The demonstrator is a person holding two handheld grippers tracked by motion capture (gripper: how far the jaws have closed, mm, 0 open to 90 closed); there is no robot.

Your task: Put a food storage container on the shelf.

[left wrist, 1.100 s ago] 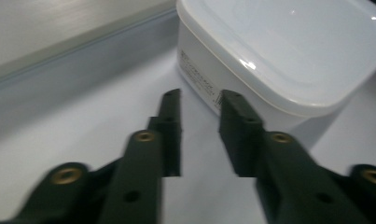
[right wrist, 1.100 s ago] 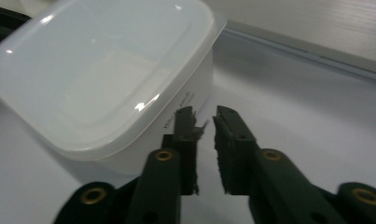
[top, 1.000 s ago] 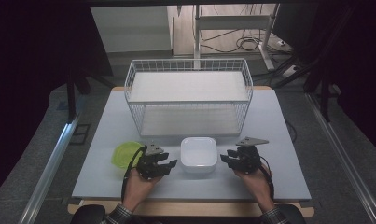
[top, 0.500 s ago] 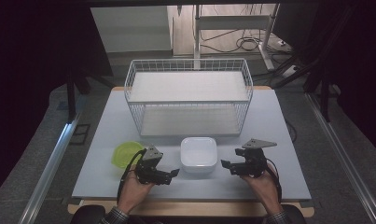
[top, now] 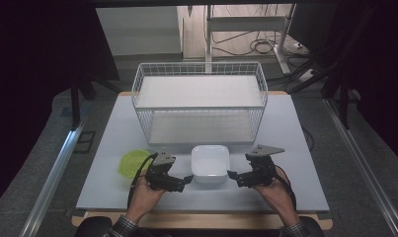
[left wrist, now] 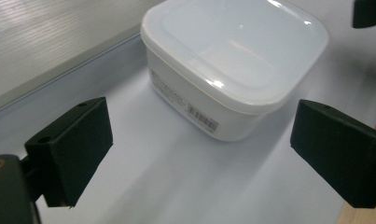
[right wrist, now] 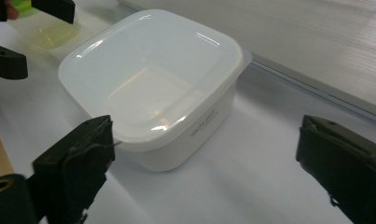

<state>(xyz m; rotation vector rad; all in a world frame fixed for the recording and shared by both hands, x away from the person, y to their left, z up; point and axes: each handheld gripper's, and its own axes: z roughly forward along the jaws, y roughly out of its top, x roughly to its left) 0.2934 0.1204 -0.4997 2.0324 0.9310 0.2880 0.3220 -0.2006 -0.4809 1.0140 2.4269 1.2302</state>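
Box (top: 210, 163): white, square, lidded, sits flat on the bench (top: 112, 148) at its near middle, in front of the wire basket (top: 199, 106) and apart from it. Green lid (top: 130, 163) lies to its left, near the left gripper (top: 182, 180).

Both grippers flank the box, one on each side, fingers aimed inward at it. Left fingers (left wrist: 71, 151) spread wide, grasping nothing; right gripper (top: 234, 176) likewise, fingers (right wrist: 76, 161) released, the near one just beside the box's lid edge in the right gripper view. My reading: symmetric placement suits a two-sided hold or steadying the box while the lid is worked.

Box upright, lid on top. Footprint near square, so no clear long axis; sides run roughly parallel to the bench edges. Barcode label (left wrist: 202, 117) faces the left gripper.
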